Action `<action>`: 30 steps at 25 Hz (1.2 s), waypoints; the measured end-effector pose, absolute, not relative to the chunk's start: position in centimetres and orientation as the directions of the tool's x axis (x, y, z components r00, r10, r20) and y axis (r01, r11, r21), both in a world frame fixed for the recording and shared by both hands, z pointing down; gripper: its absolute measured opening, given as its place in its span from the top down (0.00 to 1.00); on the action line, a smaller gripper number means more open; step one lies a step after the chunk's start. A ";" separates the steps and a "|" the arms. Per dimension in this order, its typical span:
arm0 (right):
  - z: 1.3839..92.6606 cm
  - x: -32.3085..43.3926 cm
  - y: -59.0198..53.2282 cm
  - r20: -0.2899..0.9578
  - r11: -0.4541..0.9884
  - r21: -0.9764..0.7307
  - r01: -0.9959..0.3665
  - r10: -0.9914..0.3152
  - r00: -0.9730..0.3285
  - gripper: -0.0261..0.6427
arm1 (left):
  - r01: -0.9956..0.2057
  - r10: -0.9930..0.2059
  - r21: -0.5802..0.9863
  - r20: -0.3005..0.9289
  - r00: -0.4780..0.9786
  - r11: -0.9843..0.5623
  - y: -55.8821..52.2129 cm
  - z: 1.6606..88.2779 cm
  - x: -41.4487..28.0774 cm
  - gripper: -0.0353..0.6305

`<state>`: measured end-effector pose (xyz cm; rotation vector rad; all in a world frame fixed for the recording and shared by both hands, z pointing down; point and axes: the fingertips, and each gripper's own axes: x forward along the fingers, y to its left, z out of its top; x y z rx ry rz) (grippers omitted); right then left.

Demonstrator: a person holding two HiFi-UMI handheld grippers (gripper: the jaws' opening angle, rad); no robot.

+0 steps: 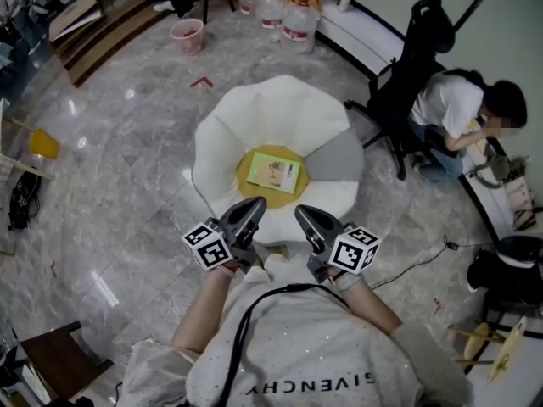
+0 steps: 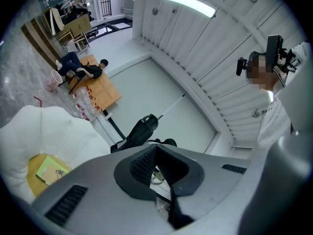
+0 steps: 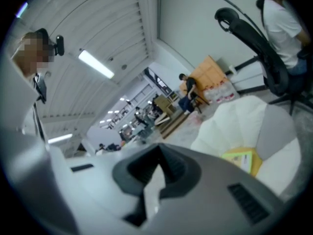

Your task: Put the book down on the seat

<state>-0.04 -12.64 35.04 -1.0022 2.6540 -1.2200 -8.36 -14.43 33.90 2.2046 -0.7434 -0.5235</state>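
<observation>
On the yellow cushion (image 1: 249, 166) at the middle of the white seat (image 1: 254, 108) the book (image 1: 274, 172) lies flat, long axis crosswise, just ahead of left gripper (image 1: 249, 212) and right gripper (image 1: 307, 219), both clenched empty and about equally near.

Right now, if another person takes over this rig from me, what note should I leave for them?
Grippers: the left hand-held gripper is shut and empty; the right hand-held gripper is shut and empty. Both are at the near edge of the white petal-shaped chair.
Things: the book lies flat on the yellow cushion in that chair, and neither gripper touches it.
Done: the book is on the seat.
Left: apparently nothing.
</observation>
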 end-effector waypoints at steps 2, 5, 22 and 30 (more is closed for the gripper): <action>34.7 -0.2 -12.9 0.213 0.494 -0.684 -0.538 -0.570 -0.794 0.94 | -0.349 -0.646 0.752 -0.131 0.752 -0.558 -14.4 33.6 -8.3 0.91; 34.2 -0.5 -13.5 0.216 0.512 -0.666 -0.542 -0.563 -0.797 0.94 | -0.351 -0.644 0.754 -0.123 0.755 -0.555 -14.9 33.4 -8.5 0.91; 34.8 -0.5 -15.0 0.229 0.510 -0.657 -0.555 -0.566 -0.792 0.94 | -0.377 -0.640 0.749 -0.080 0.764 -0.545 -16.5 34.3 -8.4 0.91; 34.6 0.1 -15.5 0.229 0.504 -0.656 -0.561 -0.576 -0.785 0.94 | -0.386 -0.652 0.752 -0.075 0.755 -0.534 -16.6 34.5 -8.6 0.91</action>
